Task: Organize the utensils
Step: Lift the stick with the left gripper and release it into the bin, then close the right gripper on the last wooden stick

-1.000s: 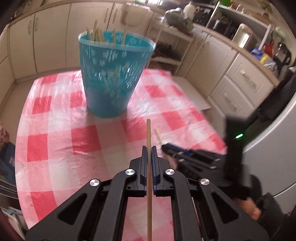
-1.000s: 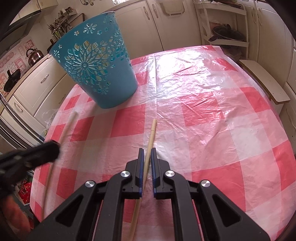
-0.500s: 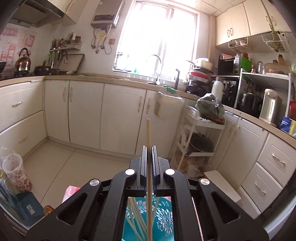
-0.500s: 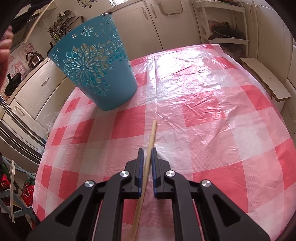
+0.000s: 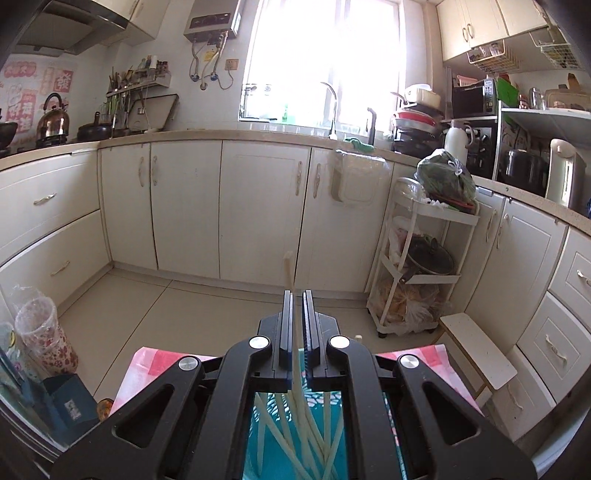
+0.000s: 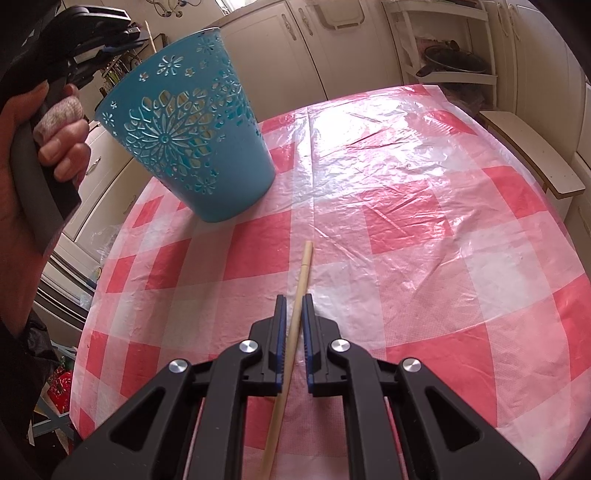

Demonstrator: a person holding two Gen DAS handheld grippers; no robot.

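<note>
My left gripper (image 5: 297, 295) is shut on a pale wooden chopstick (image 5: 289, 266) whose tip sticks out past the pads. Right below it is the mouth of the blue cut-out basket (image 5: 251, 428), with several chopsticks (image 5: 306, 435) standing inside. The right wrist view shows this left gripper (image 6: 138, 35) in a person's hand (image 6: 55, 122), up beside the rim of the basket (image 6: 192, 147). My right gripper (image 6: 293, 299) sits low over the red-checked table (image 6: 424, 221), shut on a second chopstick (image 6: 306, 262) that runs slantwise between its pads.
A clear plastic sheet covers the tablecloth. A low white stool (image 6: 532, 147) stands off the table's far right edge. A white wire trolley (image 5: 417, 266) with pans stands by the cream cabinets (image 5: 258, 214). Bags and a box lie on the floor at left (image 5: 44, 332).
My left gripper has lifted its chopstick off the table and carried it up over the basket, tipping up so the cabinets fill its view. The right gripper has kept still on its chopstick.
</note>
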